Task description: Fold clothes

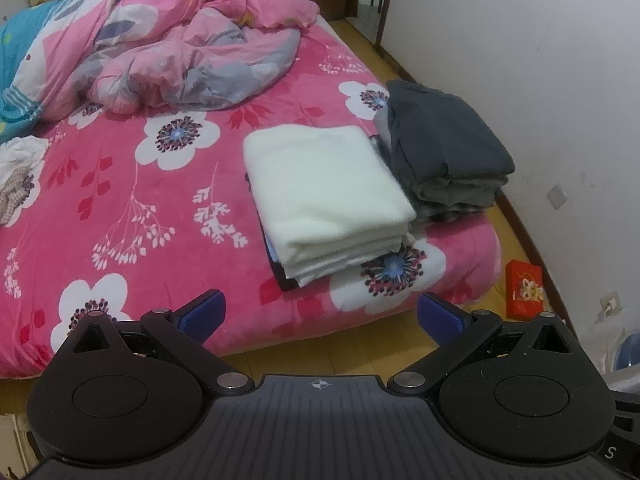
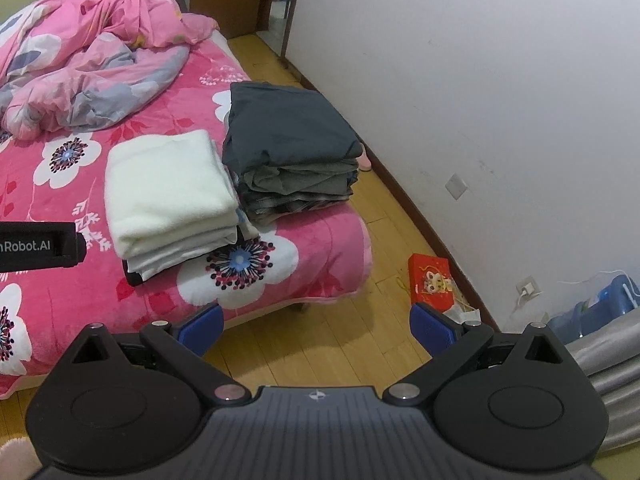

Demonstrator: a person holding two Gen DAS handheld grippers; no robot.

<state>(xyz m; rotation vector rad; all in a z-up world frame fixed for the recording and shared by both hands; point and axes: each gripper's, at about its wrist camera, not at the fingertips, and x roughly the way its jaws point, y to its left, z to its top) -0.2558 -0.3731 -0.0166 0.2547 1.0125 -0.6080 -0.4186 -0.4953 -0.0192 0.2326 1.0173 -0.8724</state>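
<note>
Currently both tongs hang over the wooden floor short of the bed's foot: the left gripper [image 1: 322, 316] and the right gripper [image 2: 317, 326] each have blue-padded jaws spread wide with nothing between them. Above the left gripper, at frame centre, a folded white towel stack [image 1: 324, 196] lies on the pink floral bedspread [image 1: 132, 208], touching a folded dark grey clothes pile [image 1: 444, 148] to its right. From the right wrist both stacks sit upper left of the jaws, with a rumpled pink quilt [image 2: 88, 52] beyond.
</note>
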